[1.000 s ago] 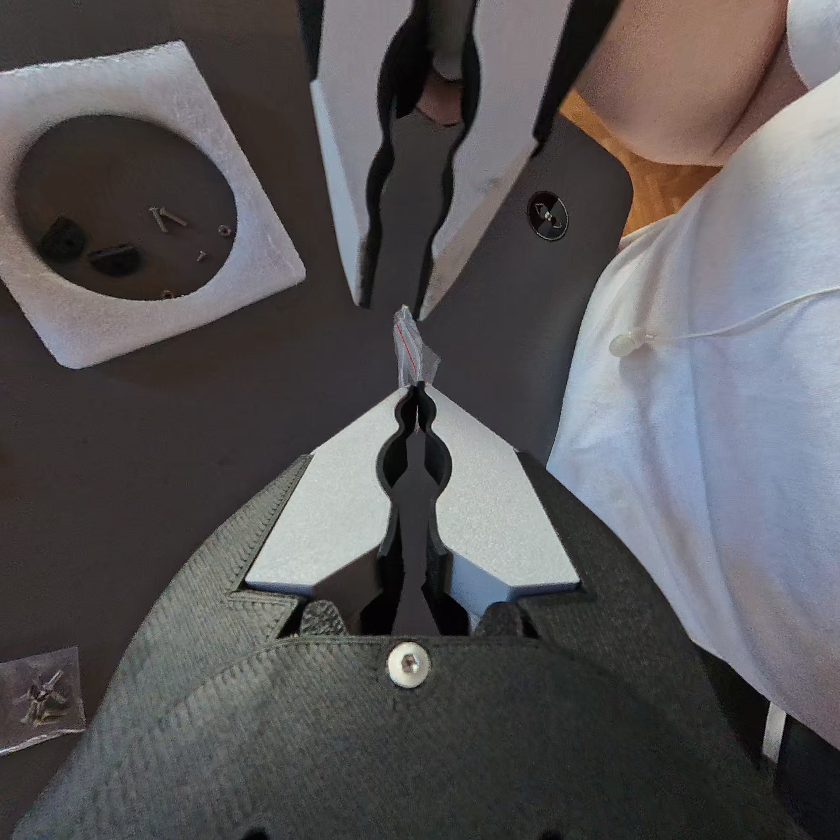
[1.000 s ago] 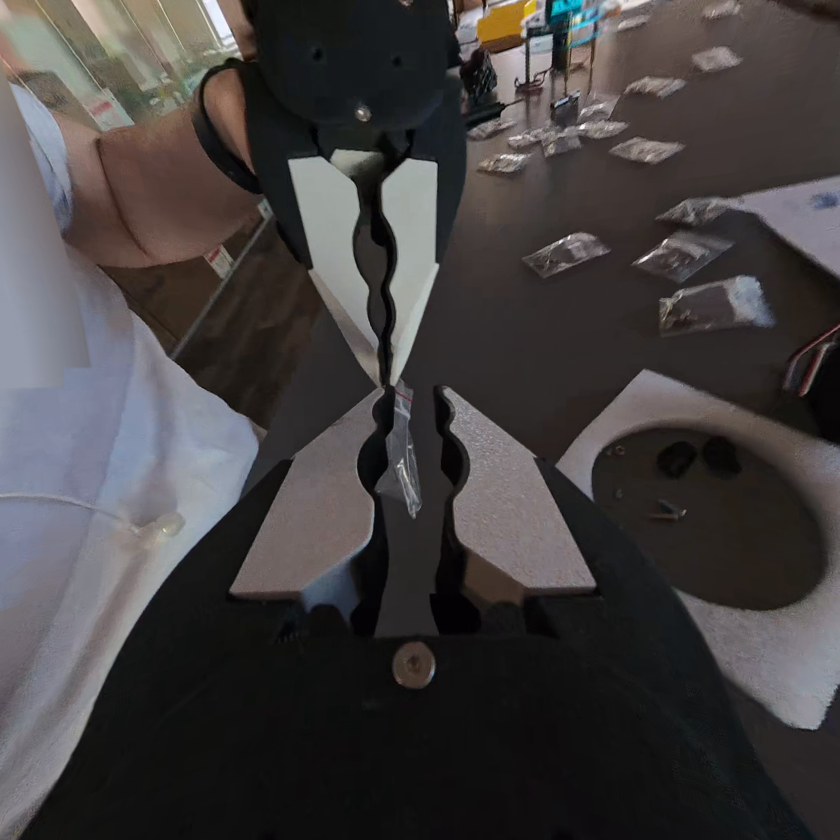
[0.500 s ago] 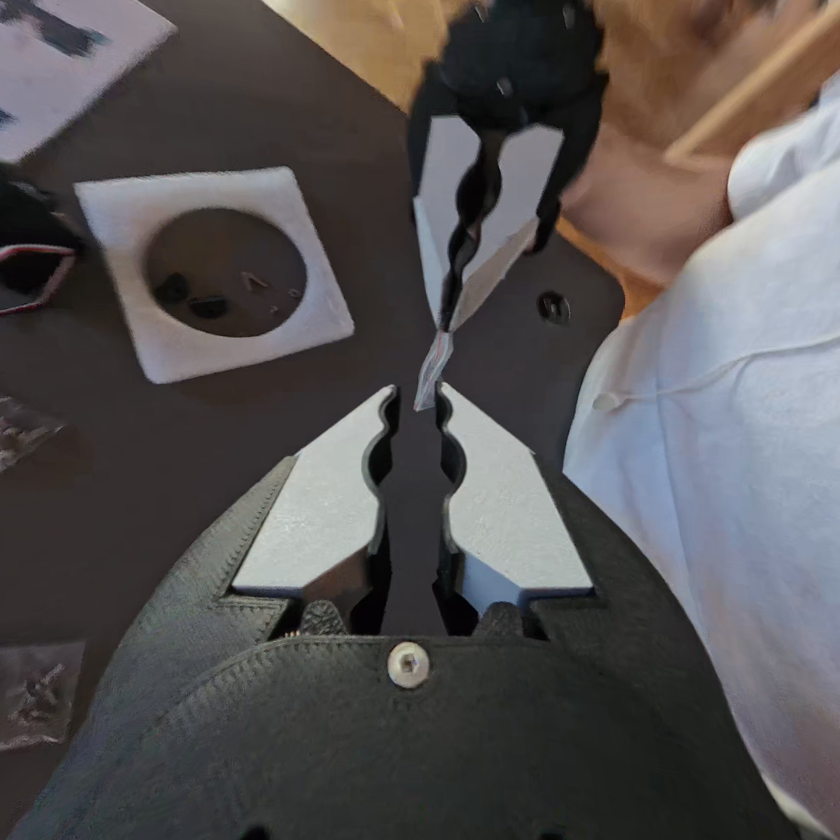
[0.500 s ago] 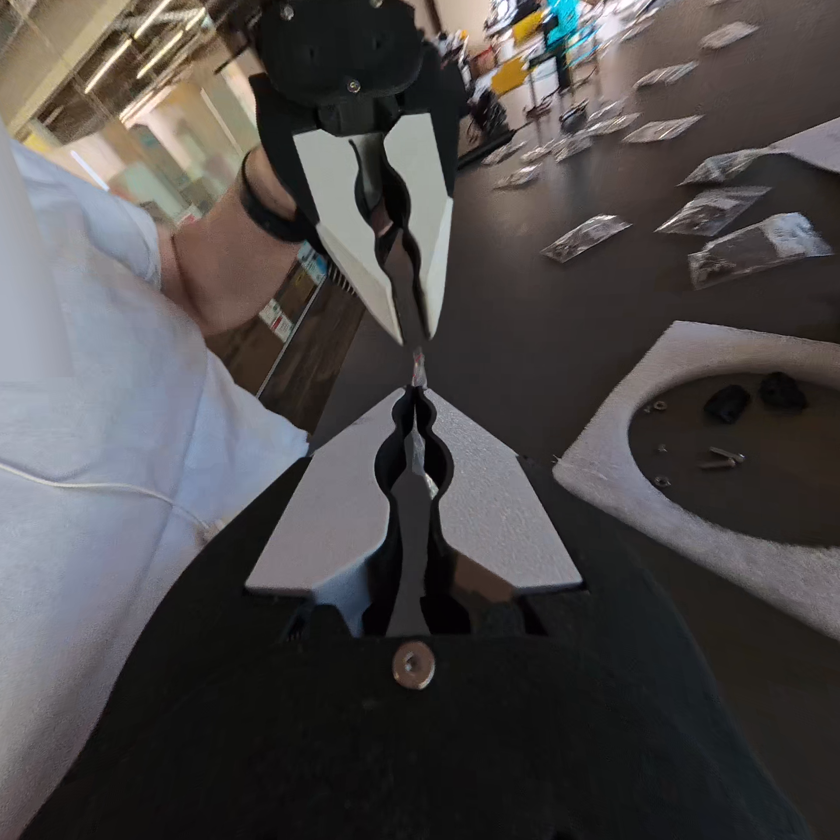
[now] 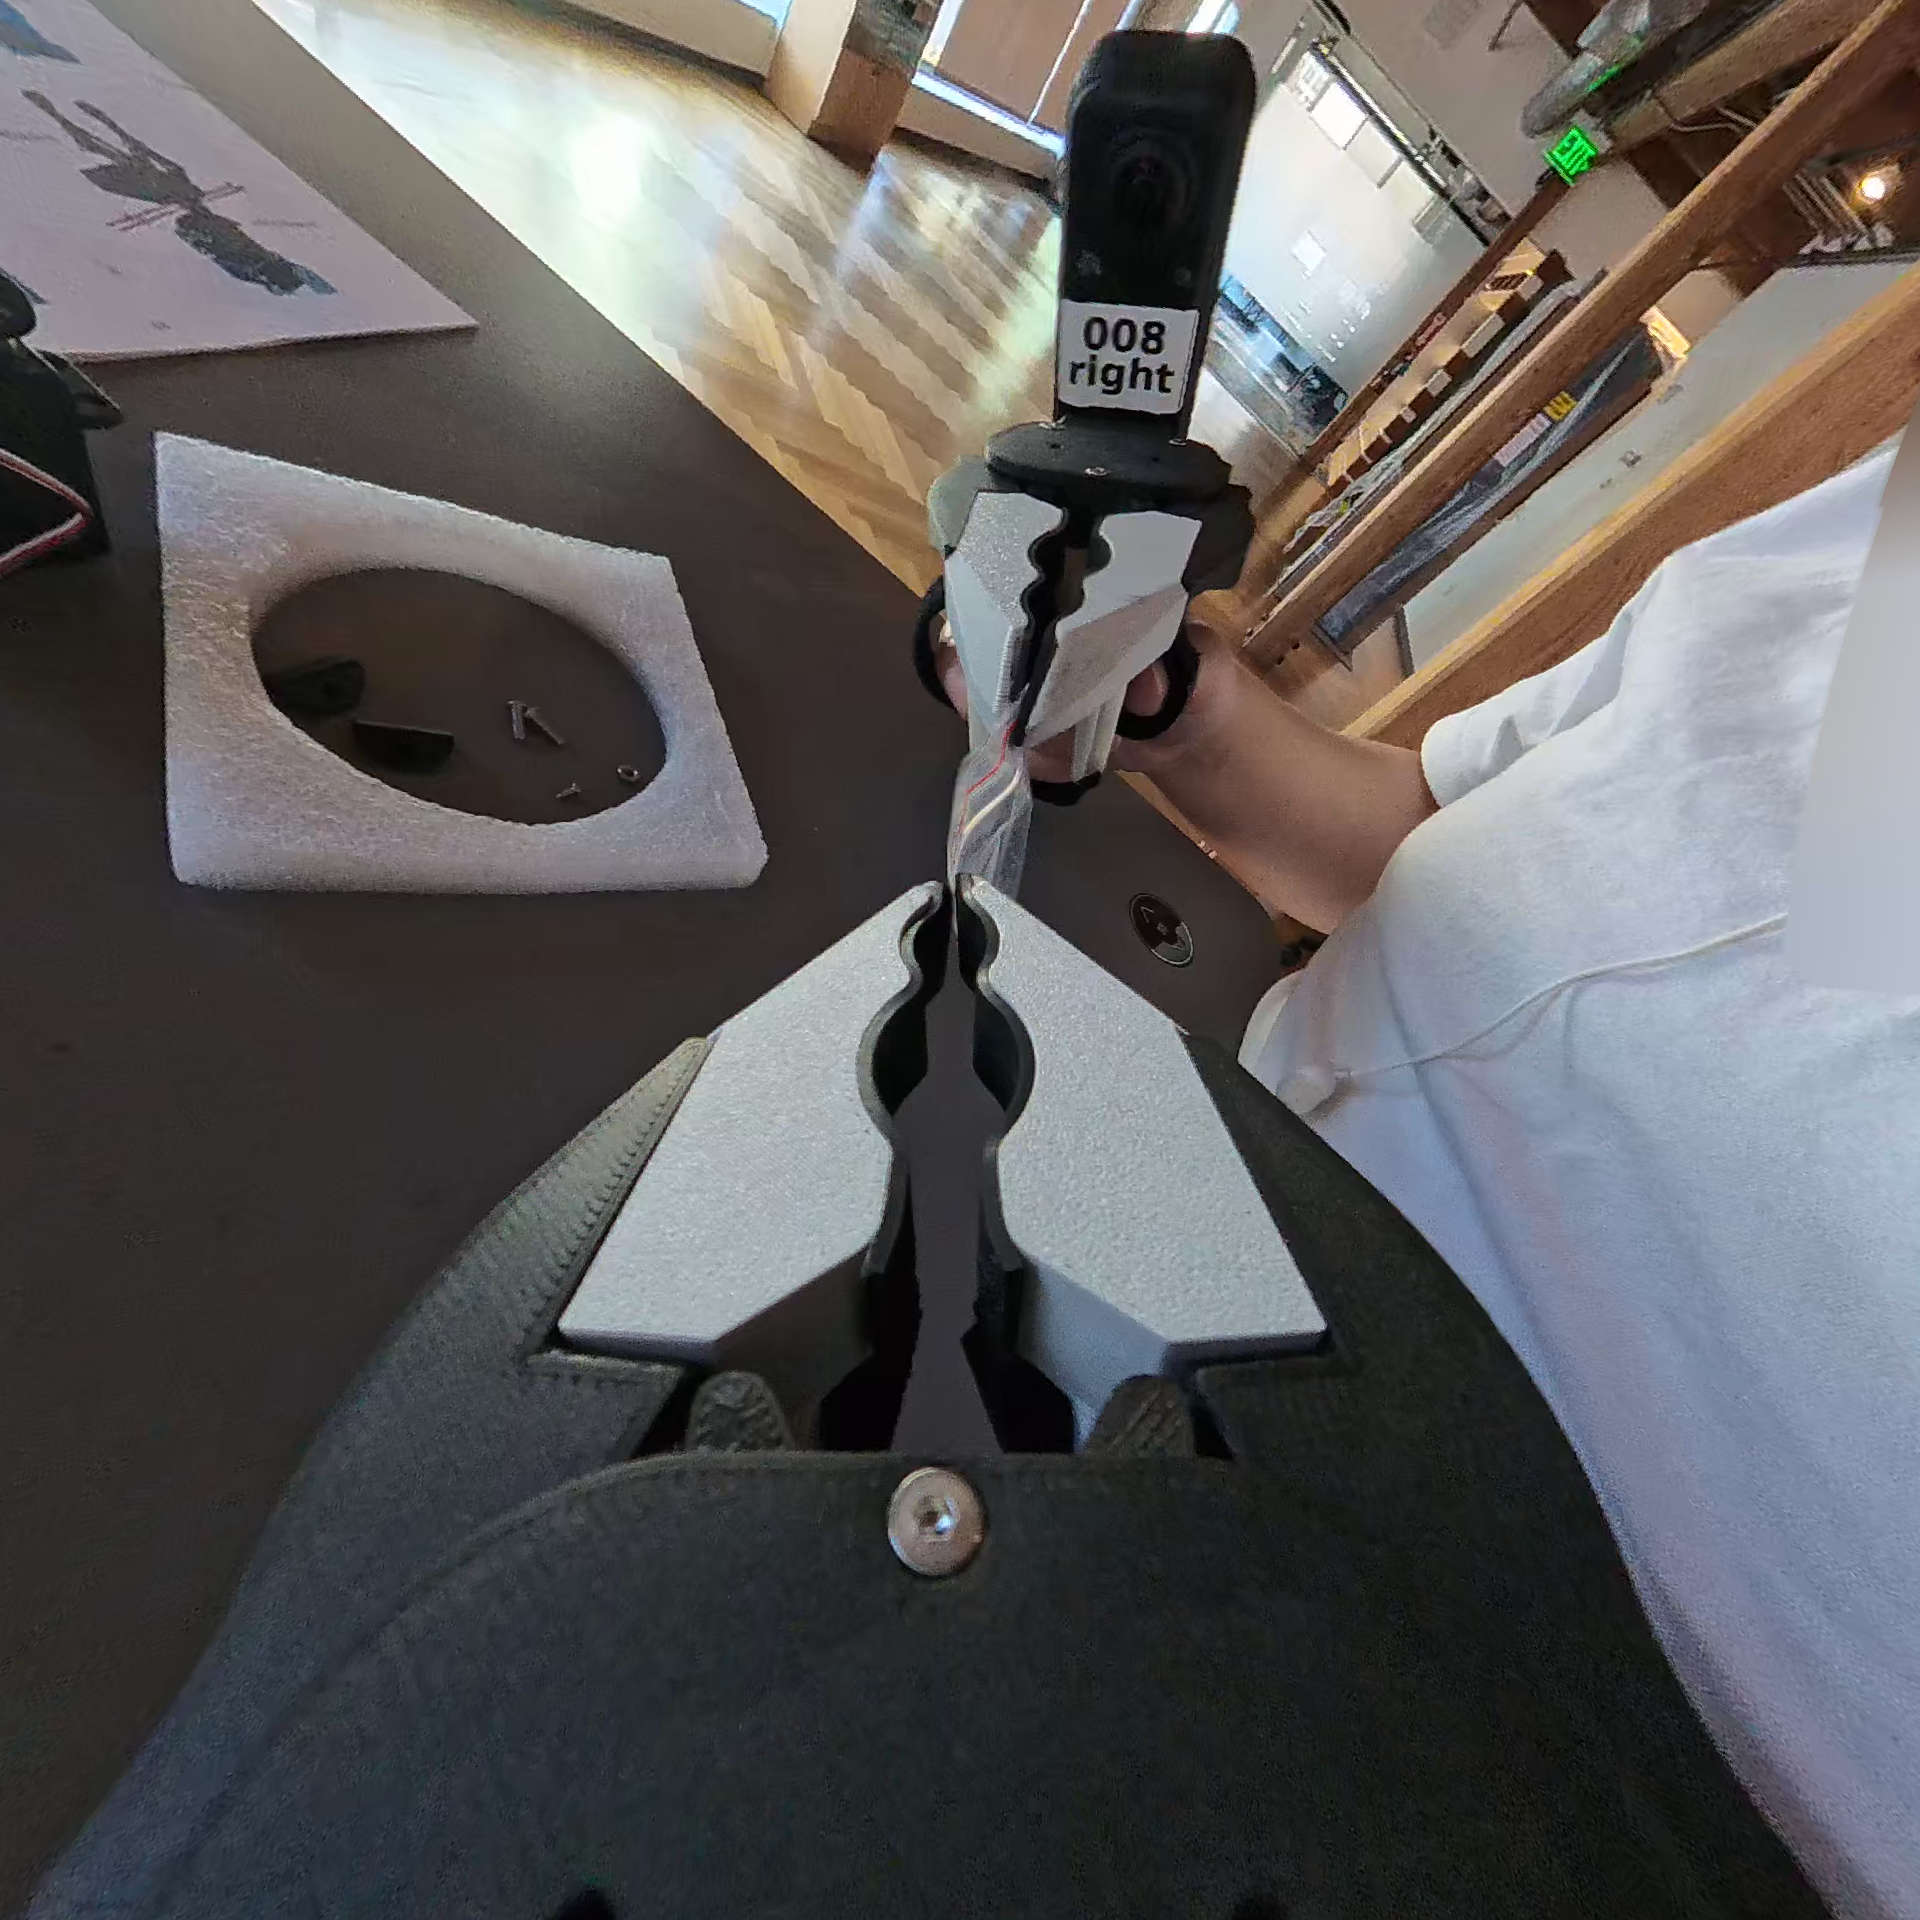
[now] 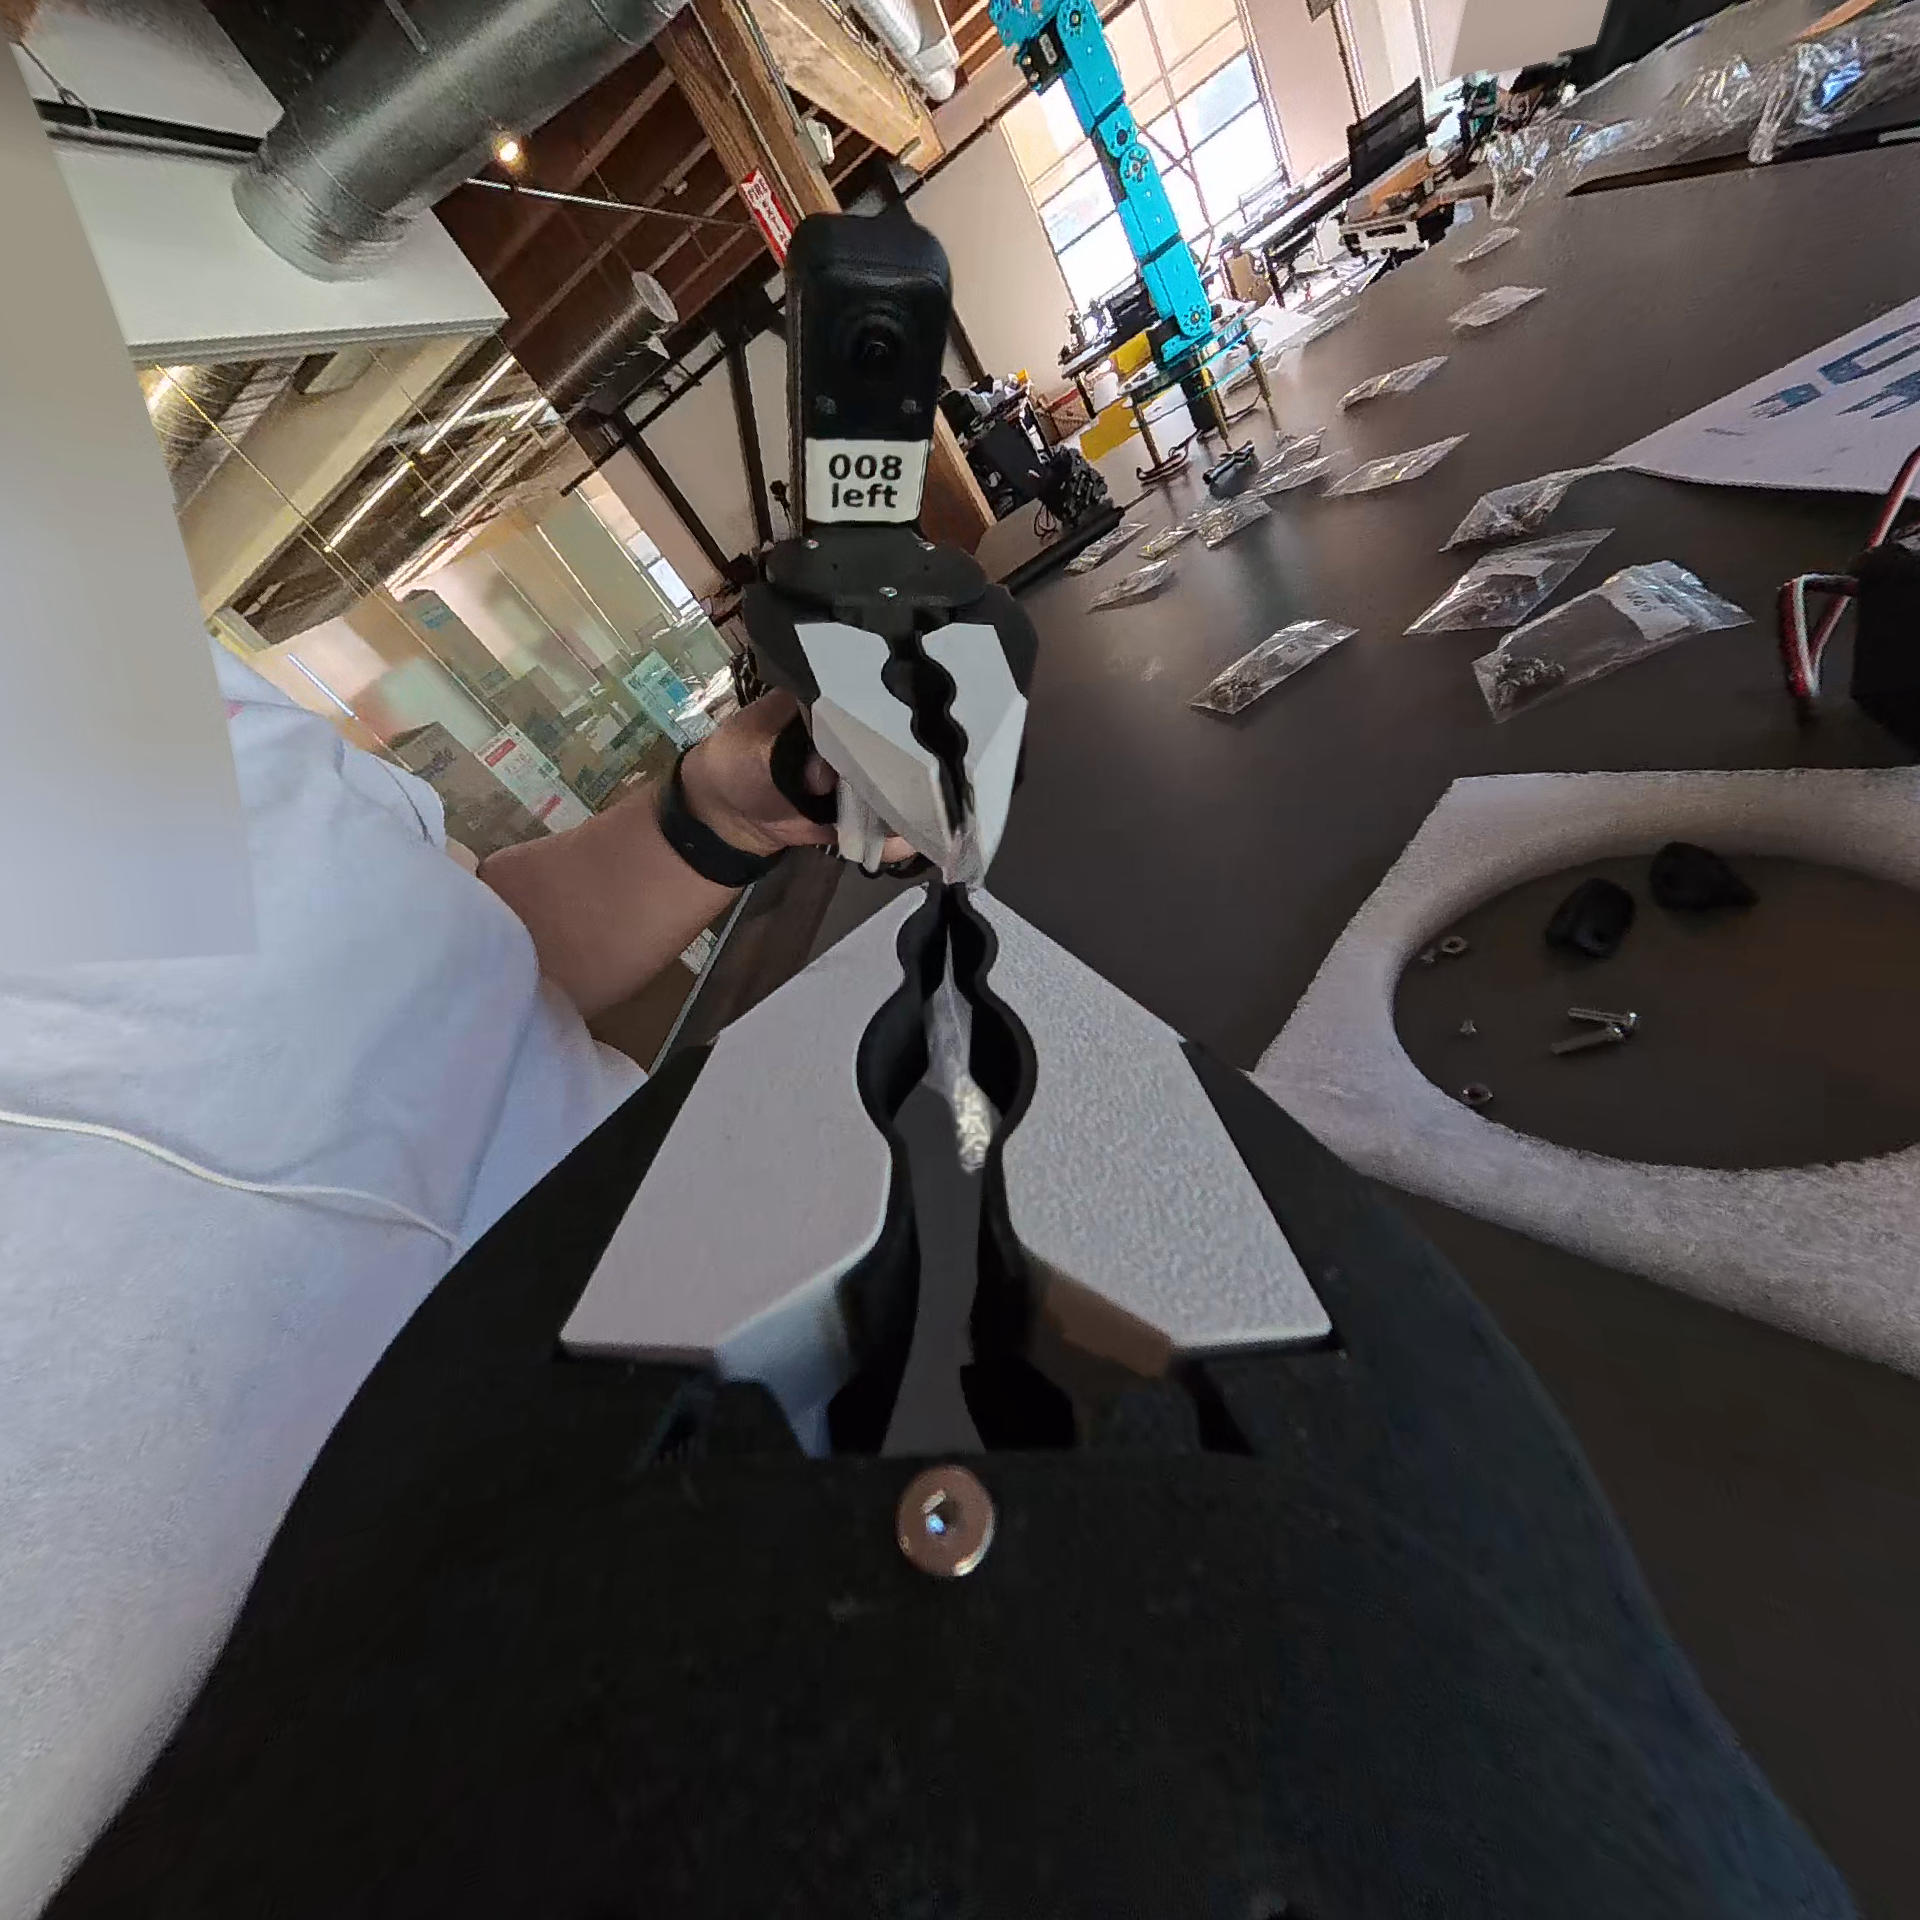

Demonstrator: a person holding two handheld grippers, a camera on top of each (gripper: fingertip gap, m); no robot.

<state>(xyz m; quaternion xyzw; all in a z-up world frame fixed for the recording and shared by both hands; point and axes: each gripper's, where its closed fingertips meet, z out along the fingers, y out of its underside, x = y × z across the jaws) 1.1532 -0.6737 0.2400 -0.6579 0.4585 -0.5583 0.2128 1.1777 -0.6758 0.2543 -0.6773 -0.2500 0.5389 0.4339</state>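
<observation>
The two grippers meet nose to nose above the dark tabletop, close to its near edge where the person in the white shirt stands; strung between them is one small clear zip bag with a red line along its seal.

The left gripper has its grey fingers drawn nearly together, the tips pinching the lower end of the bag; seen from the right wrist view the same left gripper shows its tips closed on the crumpled plastic. The right gripper is likewise narrowed to a sliver at the tips, with the bag running back through the scalloped gap between its fingers; from the left wrist view that right gripper clamps the seal end.

So the bag's long axis runs straight along the line from one gripper to the other, pulled fairly taut, each gripper holding one end; neither is nearer than the other, both are on it. The bag hangs in the air, clear of the tabletop.

Off toward the table's far side lies a white foam square with a round cut-out; inside that lie two black plastic pieces, a couple of screws and small nuts. Beyond, more clear parts bags are scattered across the tabletop, and a printed white sheet sits toward the far corner.
</observation>
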